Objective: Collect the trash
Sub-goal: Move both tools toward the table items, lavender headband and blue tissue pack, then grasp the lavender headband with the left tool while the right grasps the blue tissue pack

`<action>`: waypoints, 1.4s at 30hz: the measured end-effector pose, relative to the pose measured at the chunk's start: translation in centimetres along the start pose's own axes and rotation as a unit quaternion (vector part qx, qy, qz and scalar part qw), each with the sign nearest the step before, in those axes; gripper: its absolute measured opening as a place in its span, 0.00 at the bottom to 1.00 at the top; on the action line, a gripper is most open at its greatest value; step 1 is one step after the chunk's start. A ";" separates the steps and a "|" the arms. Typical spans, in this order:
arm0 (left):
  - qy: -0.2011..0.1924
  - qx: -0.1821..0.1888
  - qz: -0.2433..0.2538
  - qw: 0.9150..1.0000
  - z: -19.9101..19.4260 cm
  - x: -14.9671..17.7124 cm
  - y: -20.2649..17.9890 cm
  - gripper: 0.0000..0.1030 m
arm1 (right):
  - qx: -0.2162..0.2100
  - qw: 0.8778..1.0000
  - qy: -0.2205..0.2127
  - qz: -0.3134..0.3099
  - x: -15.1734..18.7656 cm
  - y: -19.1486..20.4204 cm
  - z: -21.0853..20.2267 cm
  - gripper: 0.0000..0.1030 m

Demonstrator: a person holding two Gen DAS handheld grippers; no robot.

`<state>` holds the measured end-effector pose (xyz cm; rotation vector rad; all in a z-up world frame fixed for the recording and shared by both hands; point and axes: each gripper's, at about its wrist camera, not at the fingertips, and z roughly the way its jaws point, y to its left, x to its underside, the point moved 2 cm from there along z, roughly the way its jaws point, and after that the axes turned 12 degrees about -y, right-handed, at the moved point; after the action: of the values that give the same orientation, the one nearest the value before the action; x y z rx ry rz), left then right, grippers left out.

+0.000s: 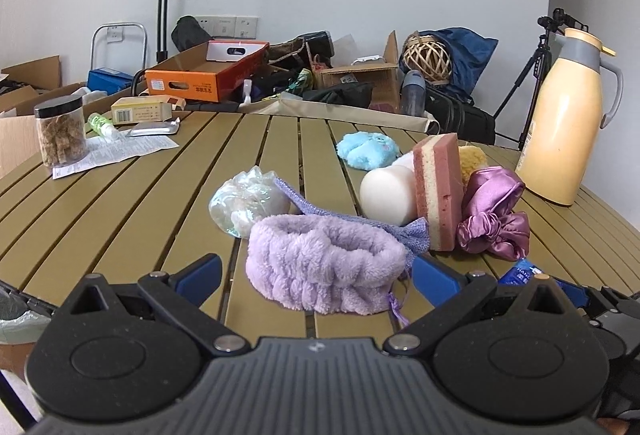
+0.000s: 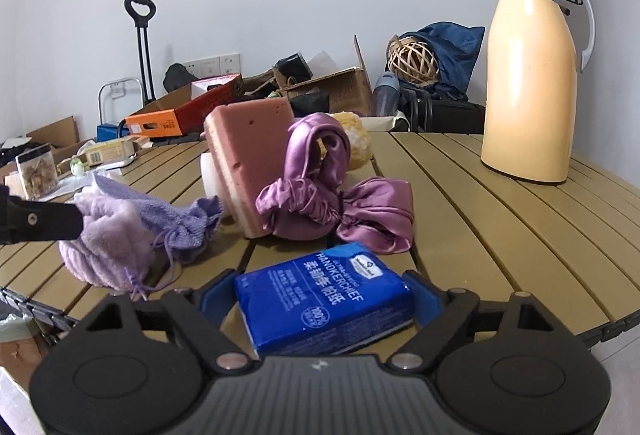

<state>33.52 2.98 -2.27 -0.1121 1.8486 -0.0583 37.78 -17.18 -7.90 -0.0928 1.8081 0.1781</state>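
One fluffy lilac headband [image 1: 324,267] between spread left gripper [image 1: 318,277] fingers, table's [image 1: 160,195] near edge. One blue tissue pack [image 2: 326,297] flanked by right gripper [image 2: 320,297], grip unclear. One jar [image 1: 62,131] holding brown chunks.

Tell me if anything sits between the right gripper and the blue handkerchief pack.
Nothing visible does. The blue handkerchief pack already lies between the open fingers of the right gripper; the purple satin bonnet sits beyond it.

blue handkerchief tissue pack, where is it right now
The blue handkerchief tissue pack lies on the slatted table's near edge between the right claw's open fingers, just before the purple satin bonnet.
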 end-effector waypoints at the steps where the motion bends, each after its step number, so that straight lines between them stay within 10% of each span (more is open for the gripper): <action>1: 0.001 0.003 0.001 1.000 0.3 0.1 0.1 1.00 | 0.002 1.000 -0.001 0.001 -0.1 0.1 -0.2 0.83; 25: 0.023 0.012 -0.020 0.999 5.1 1.4 0.6 1.00 | 0.036 0.999 -0.022 0.027 -0.9 -2.0 -2.8 0.83; 36: 0.032 0.024 -0.091 0.995 5.2 1.4 2.9 0.73 | 0.031 0.999 -0.023 0.019 -0.8 -1.7 -3.2 0.83; 42: 0.041 0.041 -0.101 0.993 4.6 1.1 2.8 0.37 | 0.028 0.999 -0.024 0.016 -0.9 -1.4 -3.3 0.83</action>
<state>37.55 5.75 -4.87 -0.2419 1.9095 -0.2839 35.03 -19.20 -6.39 -0.0201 1.7655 0.1519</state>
